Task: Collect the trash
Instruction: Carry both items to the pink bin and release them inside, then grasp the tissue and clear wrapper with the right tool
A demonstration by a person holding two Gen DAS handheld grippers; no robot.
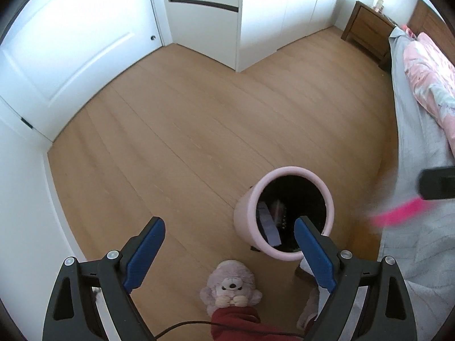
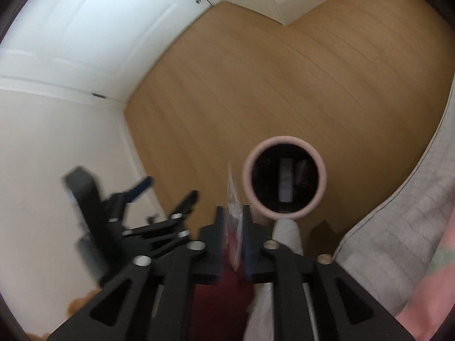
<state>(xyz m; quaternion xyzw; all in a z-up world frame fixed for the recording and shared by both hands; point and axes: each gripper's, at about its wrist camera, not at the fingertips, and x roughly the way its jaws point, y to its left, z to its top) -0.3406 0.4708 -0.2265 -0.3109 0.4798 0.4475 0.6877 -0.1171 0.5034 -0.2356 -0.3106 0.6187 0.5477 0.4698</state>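
The right gripper (image 2: 233,228) pinched a thin pink wrapper (image 2: 233,199) at seven o'clock of the pink bin (image 2: 285,214); the left gripper (image 1: 229,244) hung open, empty. Released short, the light wrapper could flutter past the rim onto the floor (image 2: 256,85).

Setting: a bedroom in a home. A bed (image 1: 412,170) with a grey quilted cover and a pink floral duvet (image 1: 426,76) runs along the right of the left tongs (image 1: 229,236). A wooden nightstand (image 1: 366,28) stands far ahead on the right, by the headboard. The floor (image 1: 184,113) is light wood plank. A white panelled door (image 1: 71,48) and white closet fronts (image 1: 284,8) lie ahead. A plush-toy slipper (image 1: 230,284) sits below the tongs.
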